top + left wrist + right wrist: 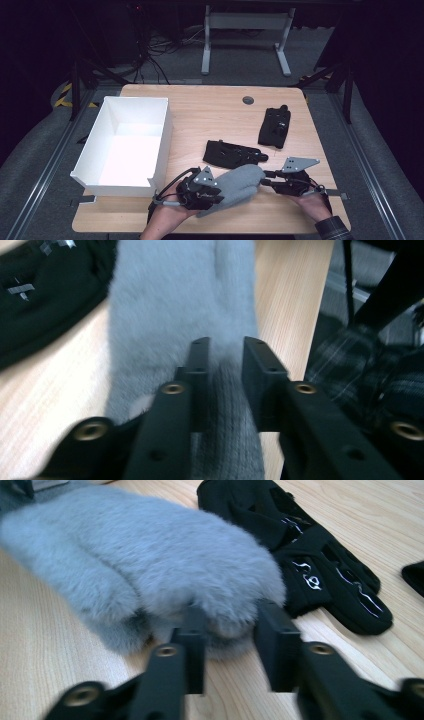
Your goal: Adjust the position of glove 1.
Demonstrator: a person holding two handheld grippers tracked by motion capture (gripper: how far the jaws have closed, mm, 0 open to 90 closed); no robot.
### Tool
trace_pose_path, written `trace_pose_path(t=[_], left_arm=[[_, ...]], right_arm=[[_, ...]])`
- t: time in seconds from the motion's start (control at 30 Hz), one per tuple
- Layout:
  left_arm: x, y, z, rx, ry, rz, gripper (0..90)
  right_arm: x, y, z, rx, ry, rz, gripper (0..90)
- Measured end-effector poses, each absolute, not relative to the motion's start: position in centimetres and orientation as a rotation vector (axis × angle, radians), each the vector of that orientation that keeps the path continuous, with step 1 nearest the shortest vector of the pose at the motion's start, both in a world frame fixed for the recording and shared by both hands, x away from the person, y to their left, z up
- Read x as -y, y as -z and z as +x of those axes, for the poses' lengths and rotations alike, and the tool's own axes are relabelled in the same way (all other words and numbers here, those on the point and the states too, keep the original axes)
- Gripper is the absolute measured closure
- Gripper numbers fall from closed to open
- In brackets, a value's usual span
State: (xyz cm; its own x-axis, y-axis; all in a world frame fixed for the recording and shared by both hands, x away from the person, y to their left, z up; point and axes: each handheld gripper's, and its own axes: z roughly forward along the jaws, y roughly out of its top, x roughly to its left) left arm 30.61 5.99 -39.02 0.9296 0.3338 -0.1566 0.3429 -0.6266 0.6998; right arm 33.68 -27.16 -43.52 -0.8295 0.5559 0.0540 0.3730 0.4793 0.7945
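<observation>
Two grippers, left gripper [225, 352] and right gripper [230, 622], jaws parted, astride grey furry mitten [235, 187]; no legible writing

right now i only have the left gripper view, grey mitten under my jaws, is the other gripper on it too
observer: the right gripper is at the grey mitten, at its furry tip, jaws apart around it.
operator: anywhere to drop it
observer: a white box, open on top, stands left of the mitten.
operator: i see one black glove, any more
observer: two. The near black glove lies just beyond the mitten, the far black glove further back on the right.
</observation>
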Motion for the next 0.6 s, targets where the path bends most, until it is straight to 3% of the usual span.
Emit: trace_pose_path(t=[0.1, 0.2, 0.3, 0.4, 0.6], left_arm=[[-6.4, 38.6, 31.4, -0.520, -0.031, 2.267, 66.5], [-6.5, 38.9, 32.9, -0.613, -0.079, 2.260, 67.3], [-6.3, 39.7, 34.6, -0.695, -0.096, 2.269, 76.4], [-5.8, 40.8, 36.0, -0.740, -0.082, 2.290, 82.0], [-5.7, 41.2, 36.3, -0.748, -0.058, 2.278, 79.7]], right_arm=[[27.9, 43.5, 33.4, -2.517, -1.257, 0.832, 58.3], [28.5, 43.6, 33.0, -2.532, -1.241, 0.857, 64.3], [28.7, 43.9, 32.8, -2.560, -1.233, 0.867, 77.5], [28.3, 44.3, 32.8, -2.600, -1.213, 0.863, 85.3], [27.2, 44.7, 33.1, -2.633, -1.208, 0.835, 85.9]])
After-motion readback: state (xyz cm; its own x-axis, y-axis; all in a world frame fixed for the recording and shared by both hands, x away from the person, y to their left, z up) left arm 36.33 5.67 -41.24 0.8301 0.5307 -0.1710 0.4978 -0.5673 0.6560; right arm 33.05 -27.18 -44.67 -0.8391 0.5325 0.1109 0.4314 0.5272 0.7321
